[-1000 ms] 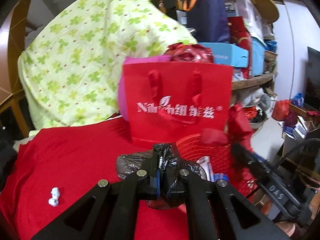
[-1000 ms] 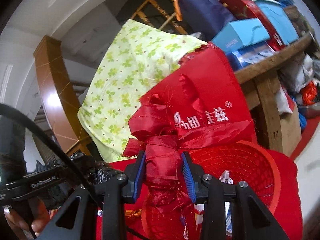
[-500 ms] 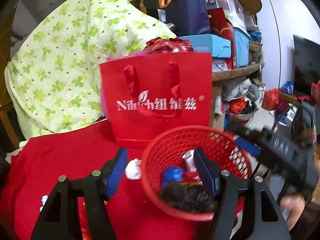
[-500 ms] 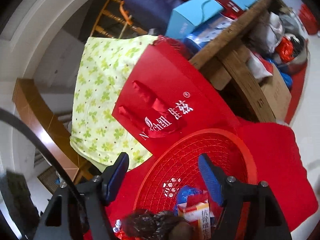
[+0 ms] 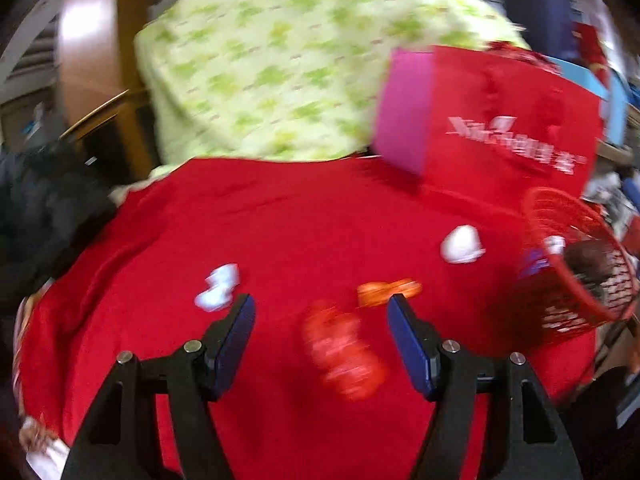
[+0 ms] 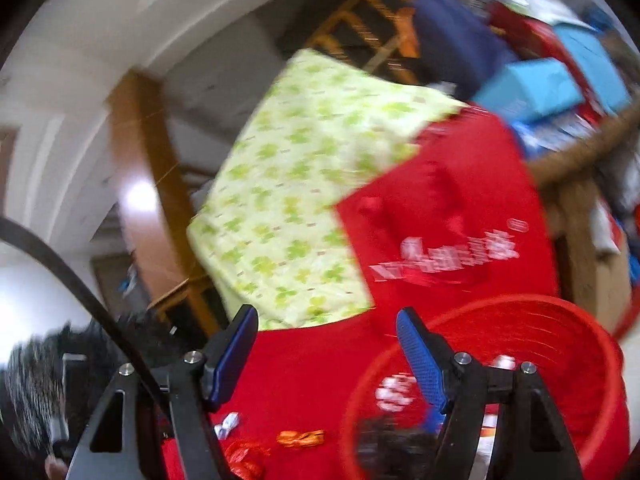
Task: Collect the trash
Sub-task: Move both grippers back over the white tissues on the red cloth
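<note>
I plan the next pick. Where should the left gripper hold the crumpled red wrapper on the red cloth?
Probably across the narrow middle of the crumpled red wrapper, coming from above. It lies flat and elongated between the fingers of the open left gripper; blur hides finer detail.

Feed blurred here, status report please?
Both grippers open, empty: left gripper, right gripper. Crumpled red wrapper ahead of left fingers. Red mesh basket unobstructed.

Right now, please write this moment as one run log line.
left tongs: open, empty, above red wrapper | right tongs: open, empty | red basket: holds trash | still on red cloth: orange wrapper, white scraps
</note>
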The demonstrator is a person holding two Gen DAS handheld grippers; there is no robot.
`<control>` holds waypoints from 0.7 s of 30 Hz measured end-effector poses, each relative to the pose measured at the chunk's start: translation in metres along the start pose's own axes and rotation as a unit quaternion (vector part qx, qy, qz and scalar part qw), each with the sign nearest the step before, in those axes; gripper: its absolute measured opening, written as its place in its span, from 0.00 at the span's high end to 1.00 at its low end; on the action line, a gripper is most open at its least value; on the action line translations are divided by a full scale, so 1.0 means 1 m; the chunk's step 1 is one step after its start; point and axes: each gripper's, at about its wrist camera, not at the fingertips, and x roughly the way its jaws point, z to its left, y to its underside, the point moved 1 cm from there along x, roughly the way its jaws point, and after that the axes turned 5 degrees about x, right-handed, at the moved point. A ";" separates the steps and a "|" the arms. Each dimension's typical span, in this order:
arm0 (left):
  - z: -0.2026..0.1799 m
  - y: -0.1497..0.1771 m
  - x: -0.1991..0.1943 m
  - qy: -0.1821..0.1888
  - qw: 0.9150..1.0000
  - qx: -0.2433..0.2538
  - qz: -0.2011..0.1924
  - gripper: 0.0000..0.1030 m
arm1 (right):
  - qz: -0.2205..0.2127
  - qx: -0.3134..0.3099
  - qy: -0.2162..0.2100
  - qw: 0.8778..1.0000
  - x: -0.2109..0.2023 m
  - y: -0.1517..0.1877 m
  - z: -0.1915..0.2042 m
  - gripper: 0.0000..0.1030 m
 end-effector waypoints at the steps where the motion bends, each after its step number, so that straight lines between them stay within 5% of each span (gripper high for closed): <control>1: 0.009 0.005 0.000 -0.007 1.000 -0.006 0.004 0.33 | 0.012 -0.013 -0.017 1.000 0.006 0.006 0.012 0.27; 8: 0.054 0.037 0.011 -0.033 0.998 -0.044 0.030 0.33 | 0.163 -0.043 -0.068 0.983 0.072 0.065 0.066 0.27; 13: 0.061 0.052 0.022 -0.025 0.997 -0.058 0.042 0.33 | 0.265 -0.010 -0.022 0.964 0.124 0.103 0.060 0.27; 21: 0.091 0.079 0.045 -0.027 0.993 -0.095 0.071 0.33 | 0.334 0.035 0.045 0.941 0.168 0.137 0.037 0.27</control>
